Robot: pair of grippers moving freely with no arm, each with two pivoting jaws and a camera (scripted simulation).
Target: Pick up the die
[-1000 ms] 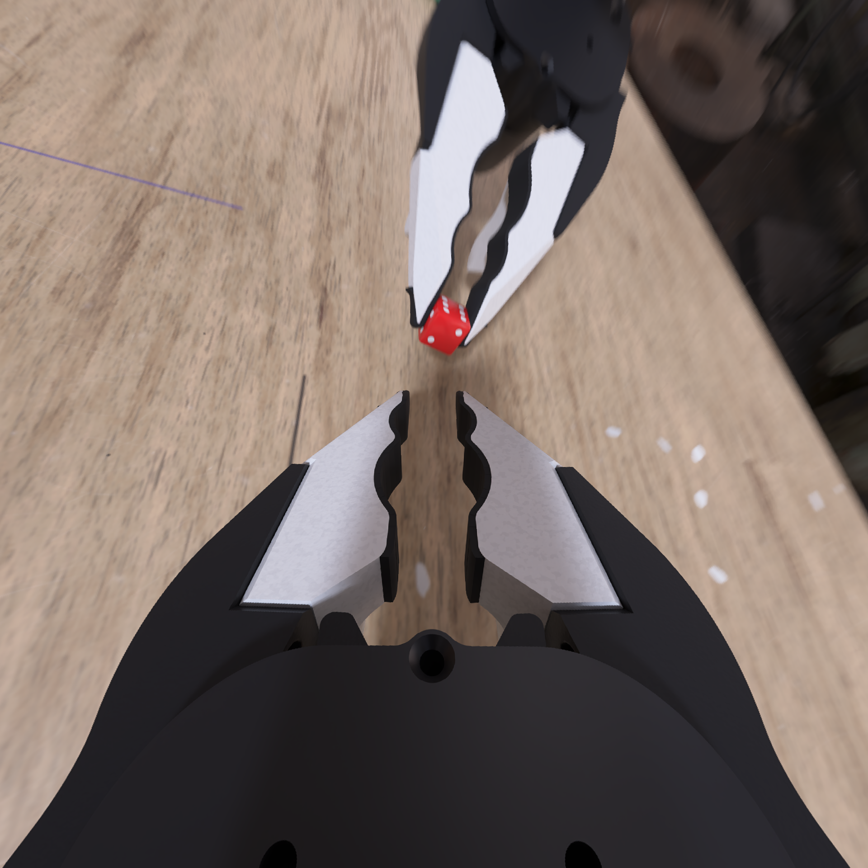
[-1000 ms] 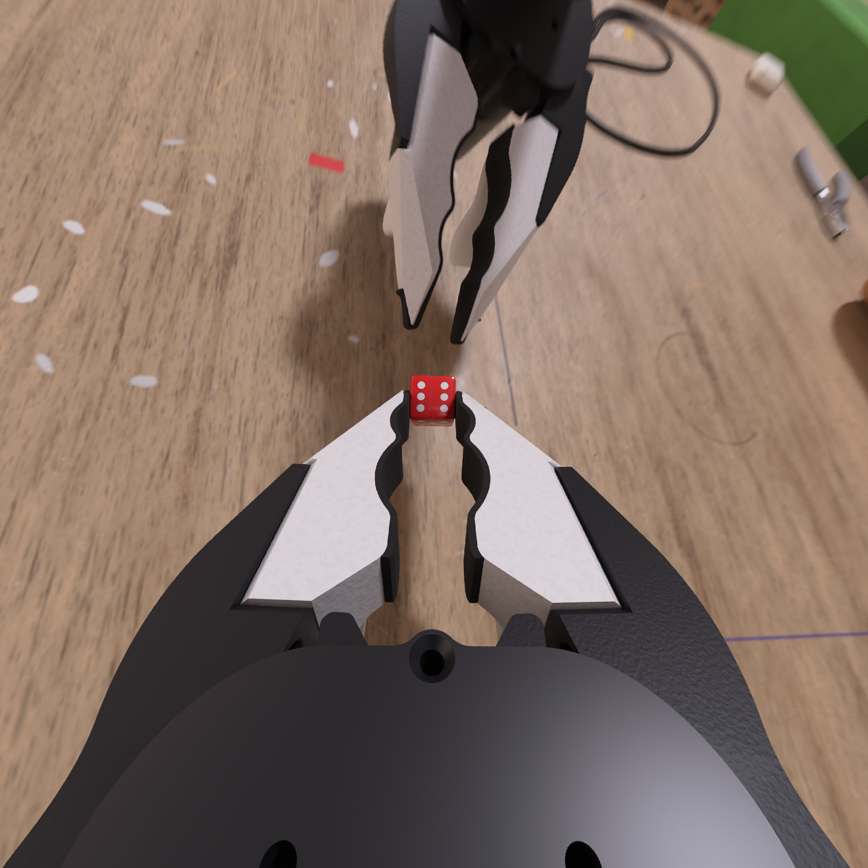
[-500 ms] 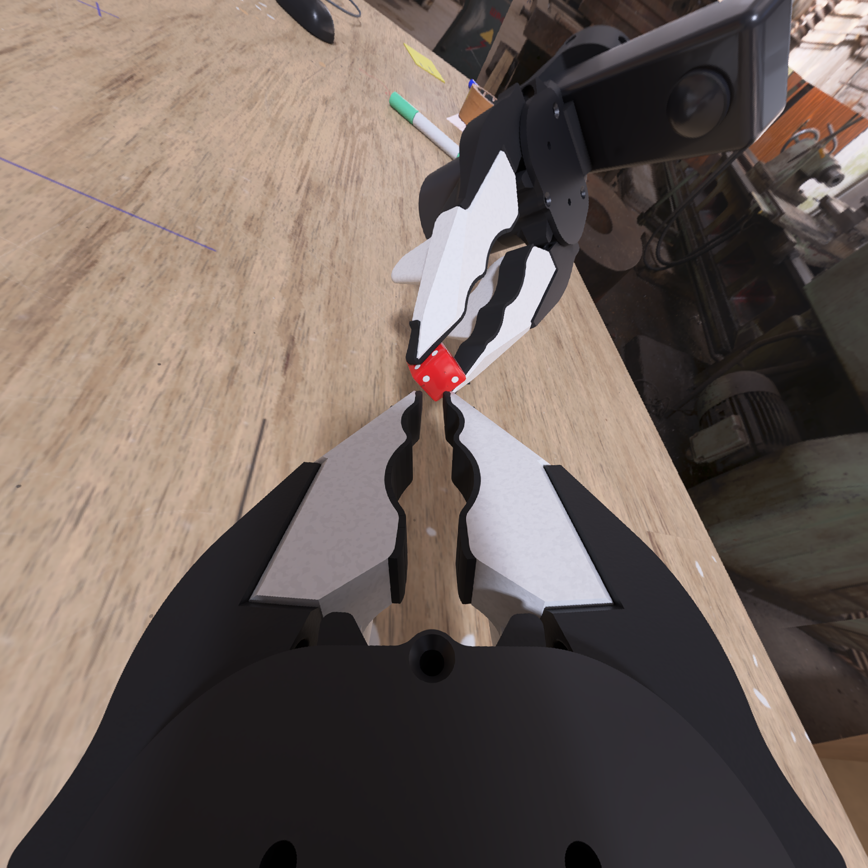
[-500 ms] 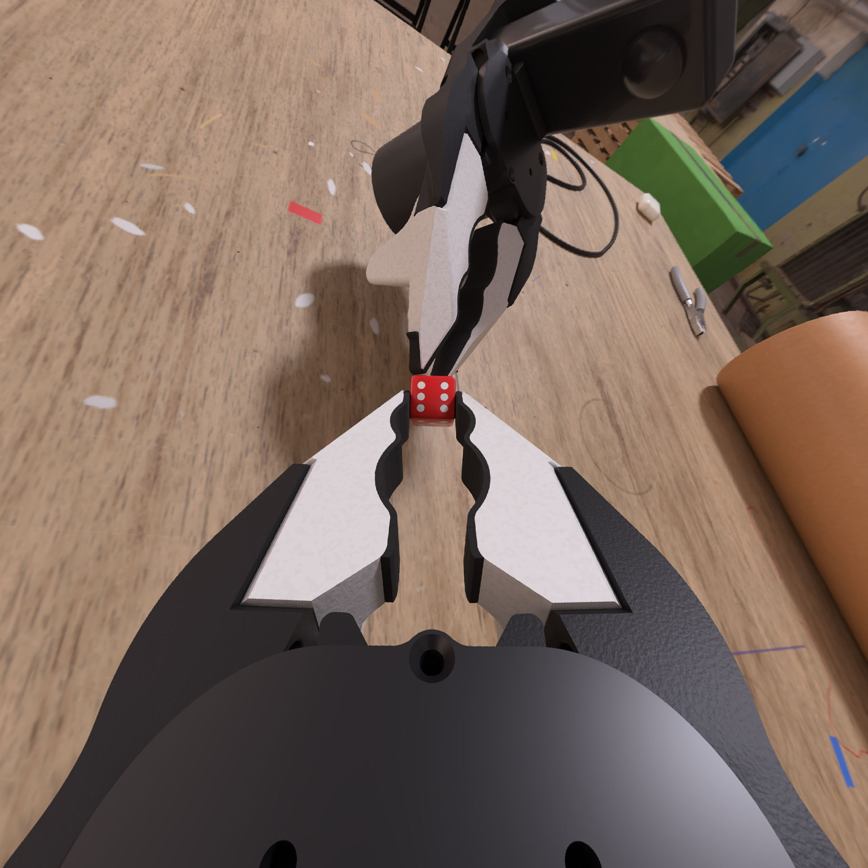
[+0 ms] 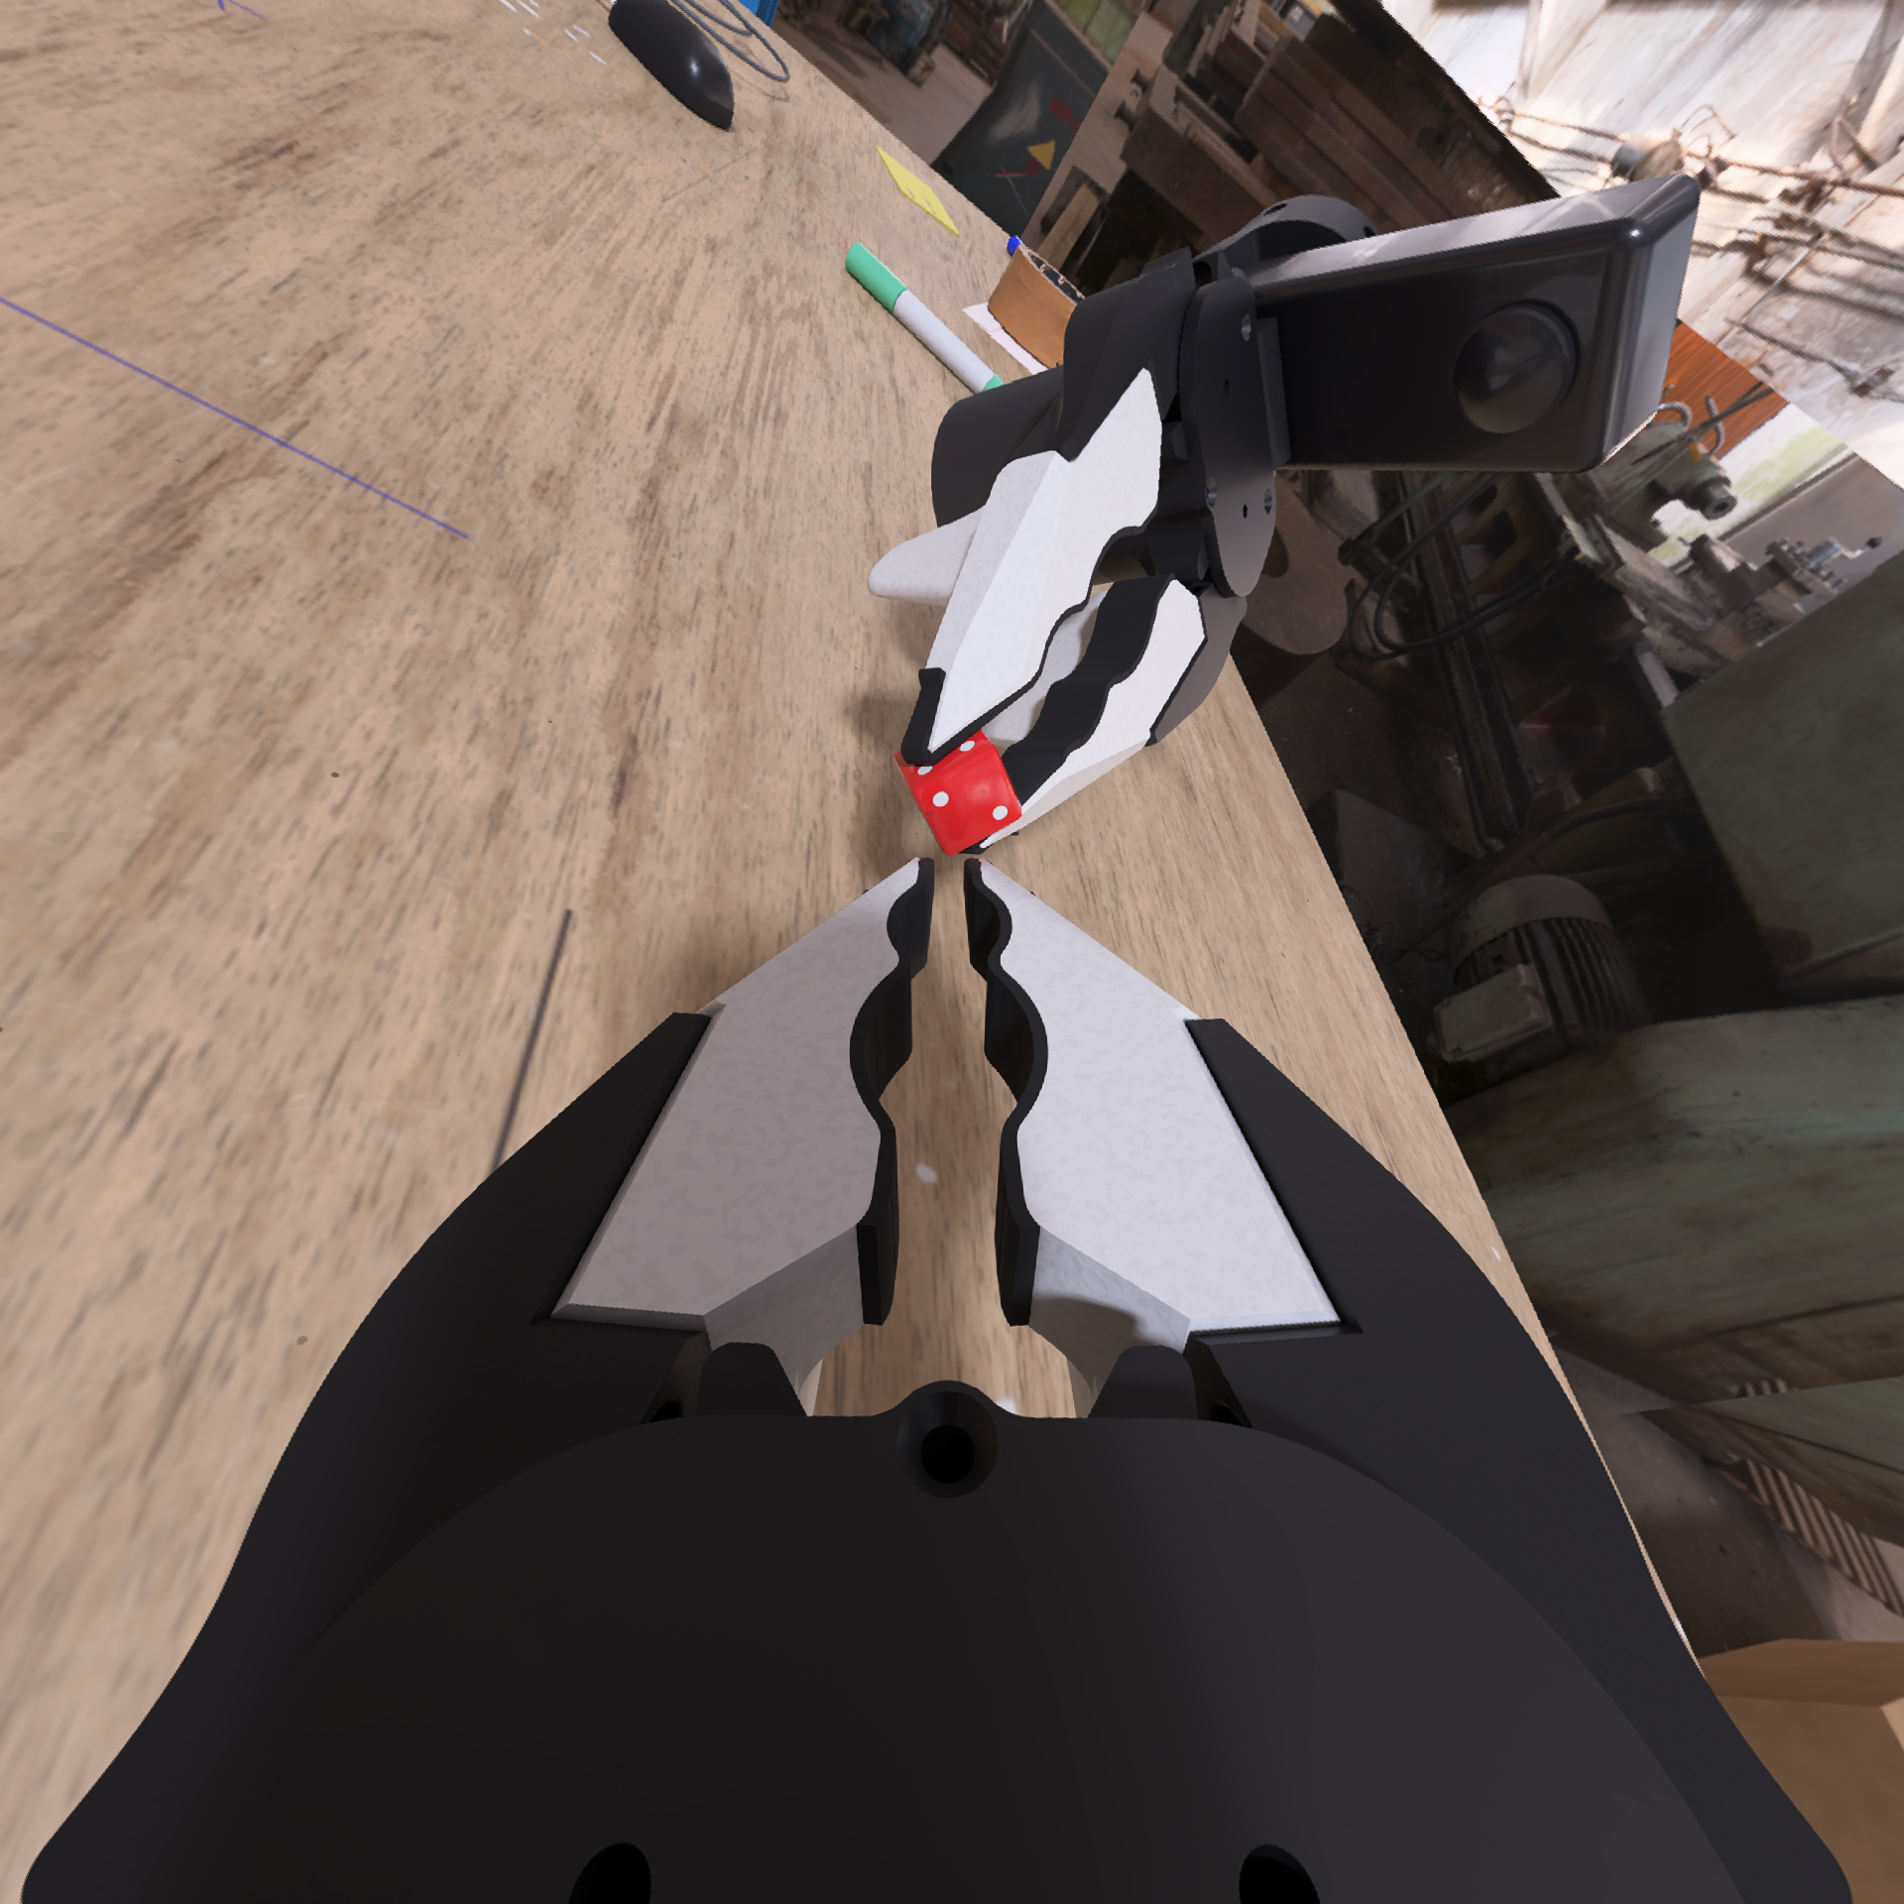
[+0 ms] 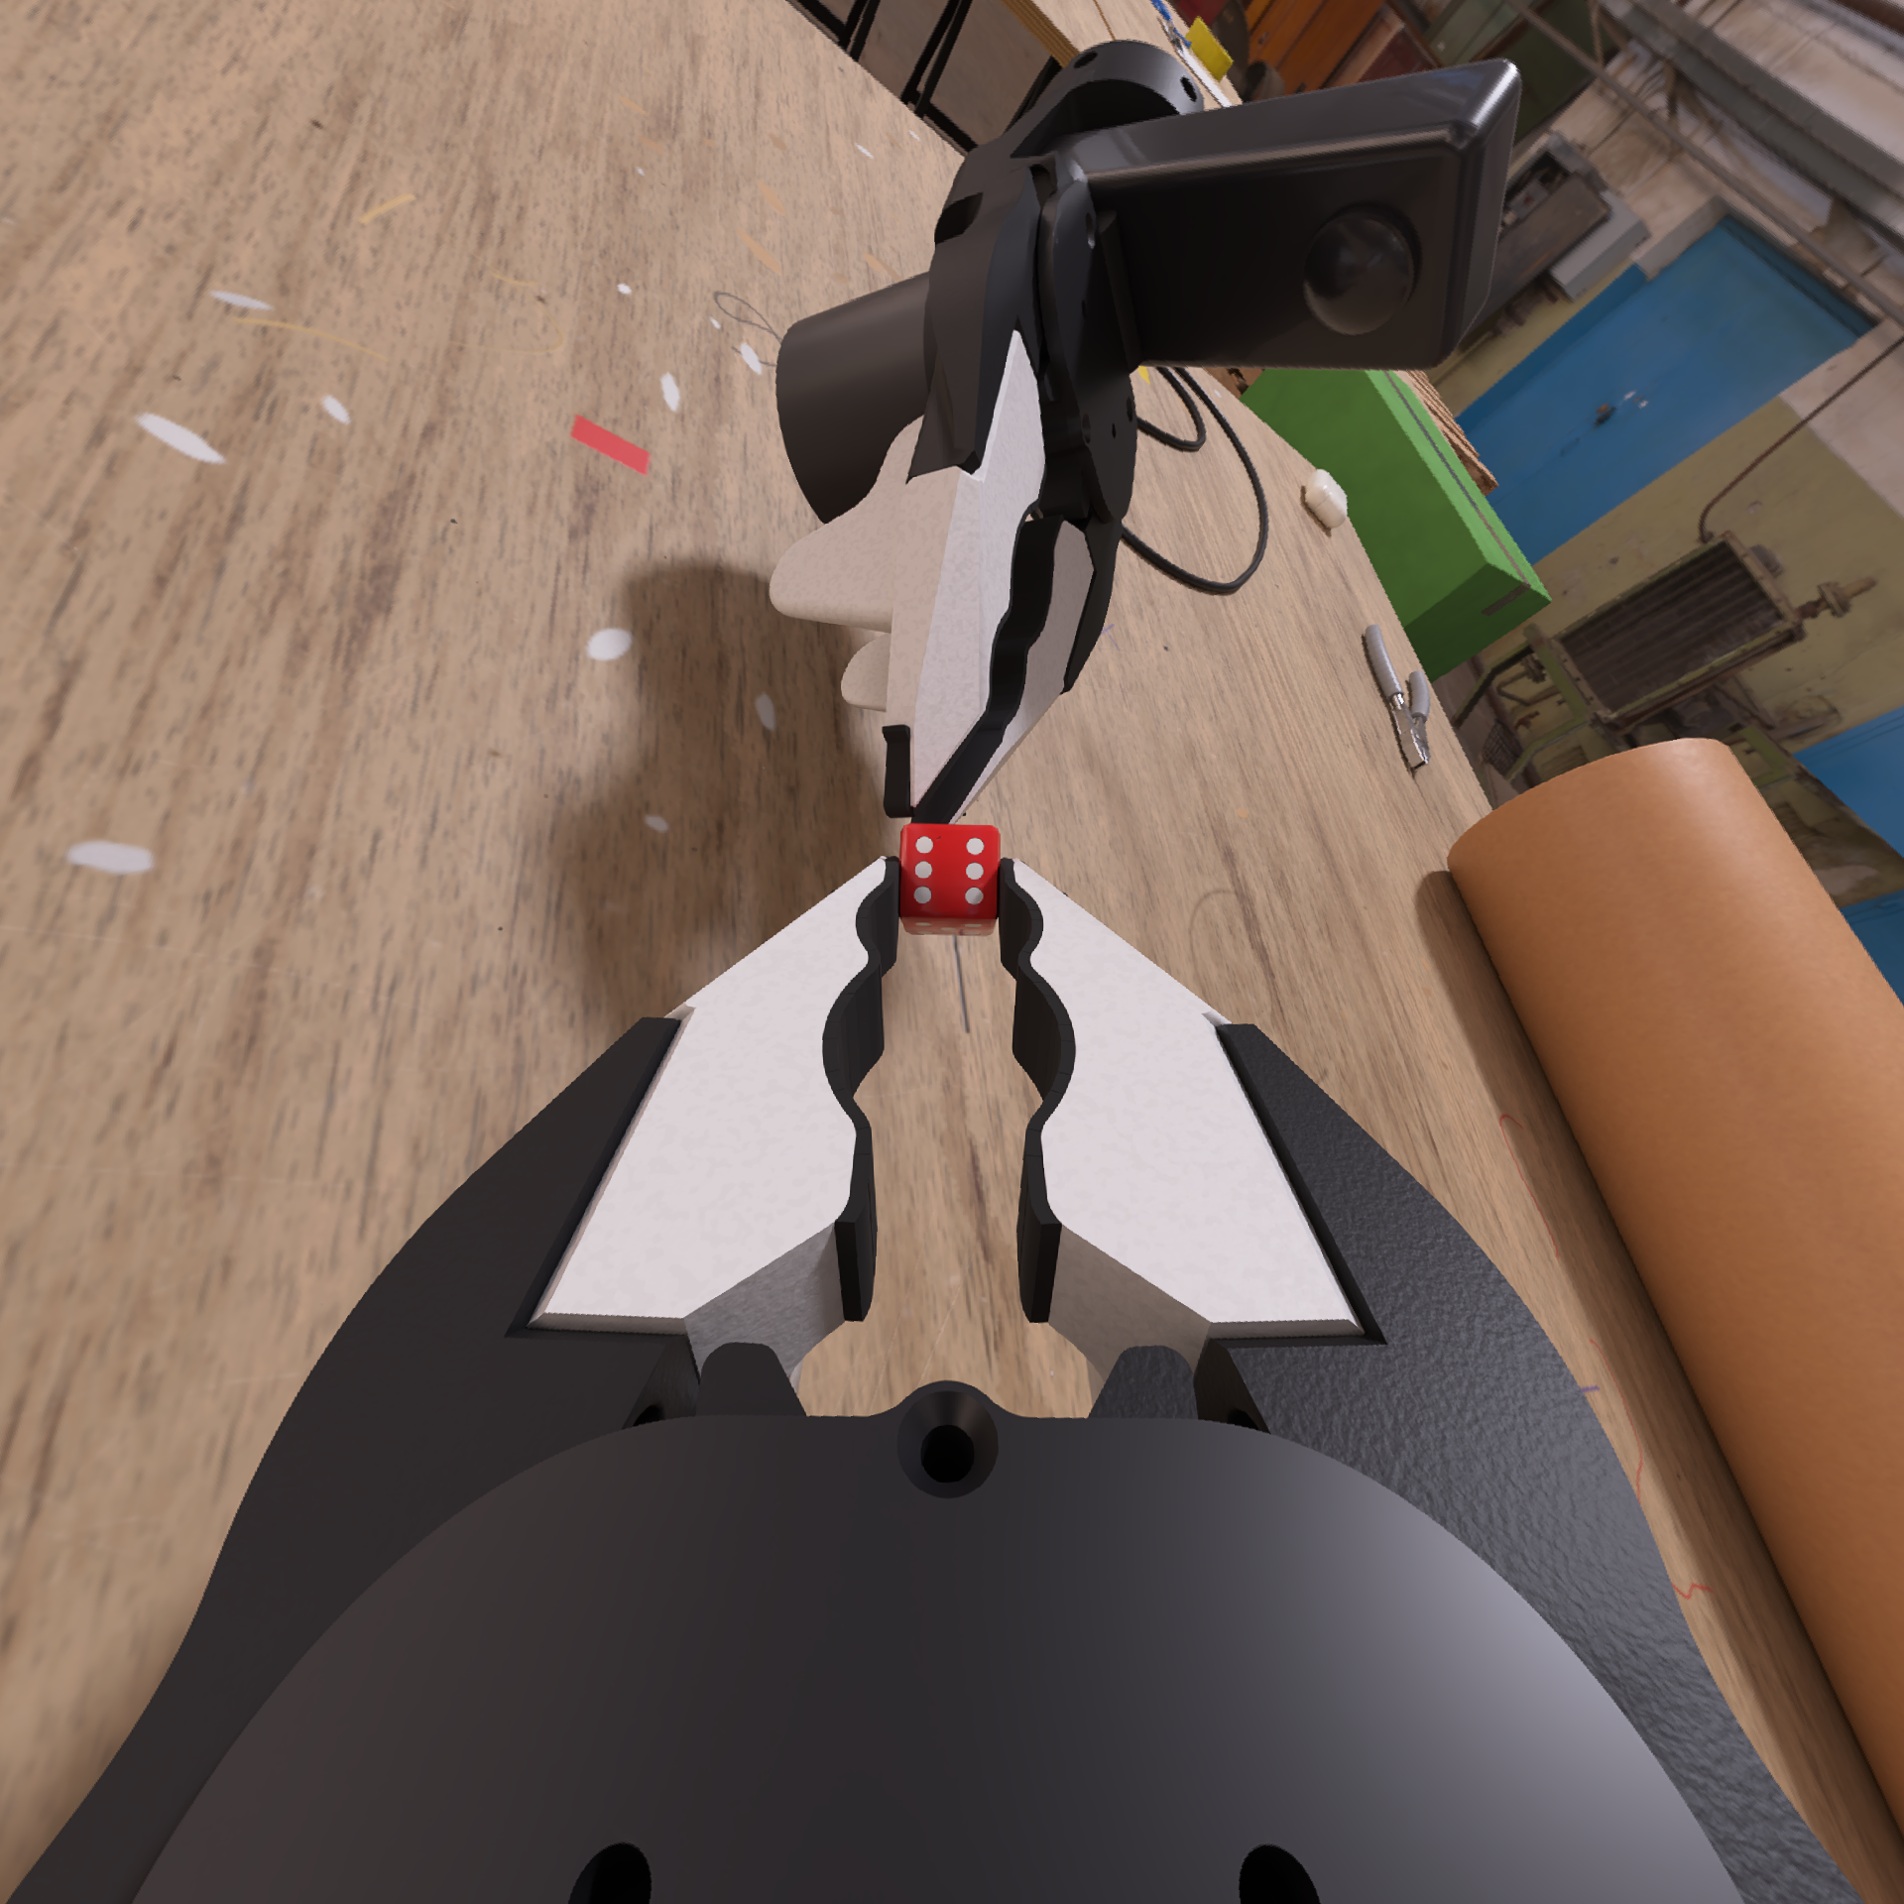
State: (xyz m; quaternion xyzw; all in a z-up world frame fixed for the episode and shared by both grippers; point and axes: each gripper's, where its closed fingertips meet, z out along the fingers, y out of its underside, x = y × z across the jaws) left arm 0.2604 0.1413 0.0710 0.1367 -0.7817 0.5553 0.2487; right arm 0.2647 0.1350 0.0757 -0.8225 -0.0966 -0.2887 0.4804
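Note:
The red die (image 6: pixel 949 881) with white pips is pinched between the fingertips of my right gripper (image 6: pixel 949 874), clear of the wooden table (image 6: pixel 309 824). In the left wrist view the die (image 5: pixel 963 799) sits at the tips of the right gripper (image 5: pixel 969 771), near the table's right edge. My left gripper (image 5: pixel 948 876) has its fingers nearly together with nothing between them. Its tips point at the die from the opposite side, a short gap away. In the right wrist view the left gripper (image 6: pixel 915 799) hangs just beyond the die.
A brown paper roll (image 6: pixel 1700 1082) lies at the right. A green box (image 6: pixel 1412 495), a black cable (image 6: pixel 1216 515) and a metal clip (image 6: pixel 1396 701) lie beyond. A green-capped marker (image 5: pixel 917 309), a black mouse (image 5: pixel 675 57) and a yellow note (image 5: pixel 917 191) lie far off.
My right gripper has kept hold of the die and both grippers have tilted up from the table. My left gripper's fingers have closed in and its tips have come nearer the die.

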